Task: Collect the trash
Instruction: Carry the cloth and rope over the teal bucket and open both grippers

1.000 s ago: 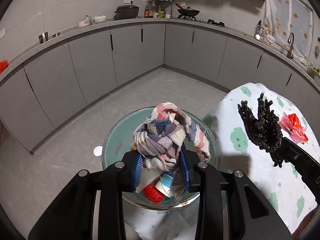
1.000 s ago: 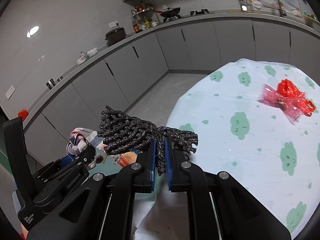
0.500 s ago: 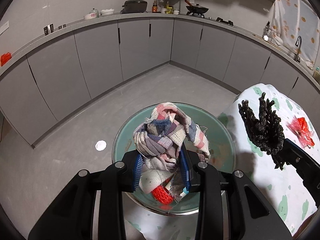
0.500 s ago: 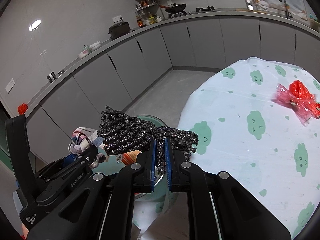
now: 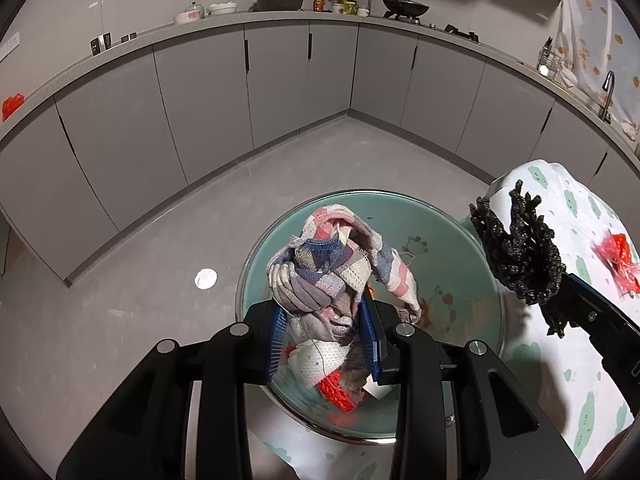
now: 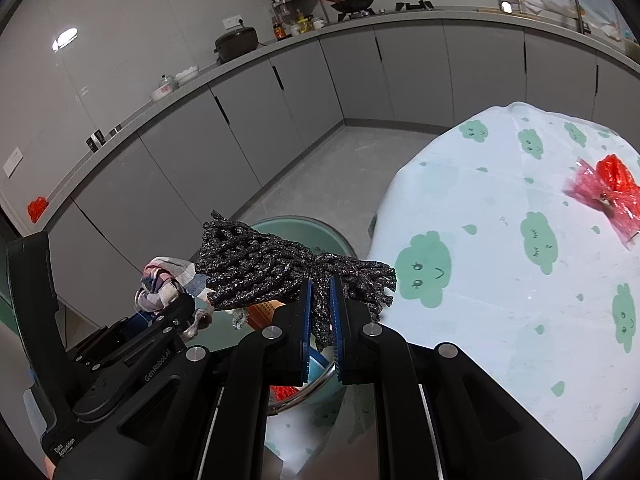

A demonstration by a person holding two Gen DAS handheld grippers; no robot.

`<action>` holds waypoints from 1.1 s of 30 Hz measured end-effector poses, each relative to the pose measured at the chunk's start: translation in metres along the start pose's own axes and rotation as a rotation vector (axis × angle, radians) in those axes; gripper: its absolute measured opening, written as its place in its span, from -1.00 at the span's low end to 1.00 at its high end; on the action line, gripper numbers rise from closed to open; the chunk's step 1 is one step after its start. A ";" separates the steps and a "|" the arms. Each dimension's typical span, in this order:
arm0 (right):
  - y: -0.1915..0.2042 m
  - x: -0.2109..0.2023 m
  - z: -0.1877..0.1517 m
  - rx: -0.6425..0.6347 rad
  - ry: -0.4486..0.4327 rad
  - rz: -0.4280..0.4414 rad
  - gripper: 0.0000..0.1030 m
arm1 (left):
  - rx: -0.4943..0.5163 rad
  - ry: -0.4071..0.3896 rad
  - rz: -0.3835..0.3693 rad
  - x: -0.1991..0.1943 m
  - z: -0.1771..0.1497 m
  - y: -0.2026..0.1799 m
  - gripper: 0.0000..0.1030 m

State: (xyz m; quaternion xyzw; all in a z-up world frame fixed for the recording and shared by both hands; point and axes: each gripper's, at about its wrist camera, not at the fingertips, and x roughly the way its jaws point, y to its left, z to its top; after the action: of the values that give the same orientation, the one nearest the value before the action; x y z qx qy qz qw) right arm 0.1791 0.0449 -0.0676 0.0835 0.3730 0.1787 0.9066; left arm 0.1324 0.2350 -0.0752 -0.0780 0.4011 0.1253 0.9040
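Grey kitchen cabinets [image 5: 208, 92] curve behind a cloud-print desk [image 6: 500, 280]. Beside the desk, a green bin [image 5: 452, 240] stands on the floor. Left tongs [image 5: 324, 332] point down over the bin, clamped on a plaid rag [image 5: 320, 276]. Right tongs [image 6: 320, 312] reach level at the bin's rim, clamped on black netting [image 6: 256, 268]. Red wrapper [image 6: 608, 188] lies on the desk, well apart.

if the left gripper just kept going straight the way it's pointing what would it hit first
Probably the green bin: the left gripper, shut on the plaid rag, points down over its open mouth, so the rag would reach the trash inside before the fingers. Depth is hard to judge.
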 end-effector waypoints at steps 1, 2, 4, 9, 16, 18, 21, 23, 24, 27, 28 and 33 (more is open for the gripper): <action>0.001 0.003 0.000 -0.001 0.005 -0.001 -0.80 | -0.001 0.004 0.000 0.002 0.000 0.000 -0.36; 0.001 0.004 0.000 -0.001 0.008 -0.001 -0.80 | -0.001 0.007 0.000 0.004 0.000 0.001 -0.36; 0.002 0.008 -0.001 -0.001 0.015 -0.002 -0.80 | -0.002 0.012 0.002 0.007 0.000 0.001 -0.36; 0.000 0.019 -0.002 0.018 0.040 -0.004 -0.80 | -0.005 0.031 -0.002 0.016 0.000 0.002 -0.36; 0.002 0.032 -0.005 0.039 0.079 0.007 -0.80 | -0.001 0.047 0.005 0.025 0.003 -0.001 -0.36; 0.004 0.034 -0.006 0.037 0.088 0.014 -0.79 | -0.001 0.053 0.008 0.028 0.003 -0.001 -0.36; 0.007 0.038 -0.009 0.028 0.097 0.020 -0.78 | 0.001 0.057 0.011 0.032 0.003 -0.001 -0.36; 0.008 0.040 -0.010 0.031 0.106 0.029 -0.77 | 0.002 0.059 0.014 0.034 0.002 -0.001 -0.36; 0.009 0.042 -0.010 0.032 0.112 0.034 -0.75 | 0.002 0.061 0.017 0.035 0.003 -0.002 -0.36; 0.008 0.047 -0.012 0.039 0.134 0.058 -0.74 | 0.002 0.065 0.020 0.037 0.002 0.000 -0.36; 0.008 0.049 -0.013 0.040 0.144 0.069 -0.74 | 0.002 0.066 0.021 0.038 0.001 -0.001 -0.36; 0.011 0.046 -0.014 0.033 0.147 0.102 -0.41 | -0.006 0.077 0.019 0.042 0.000 0.000 -0.34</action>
State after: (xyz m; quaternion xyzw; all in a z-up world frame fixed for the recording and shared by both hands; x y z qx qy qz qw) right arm 0.1971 0.0728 -0.1040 0.1037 0.4368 0.2243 0.8650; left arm 0.1598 0.2416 -0.1064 -0.0817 0.4359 0.1318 0.8866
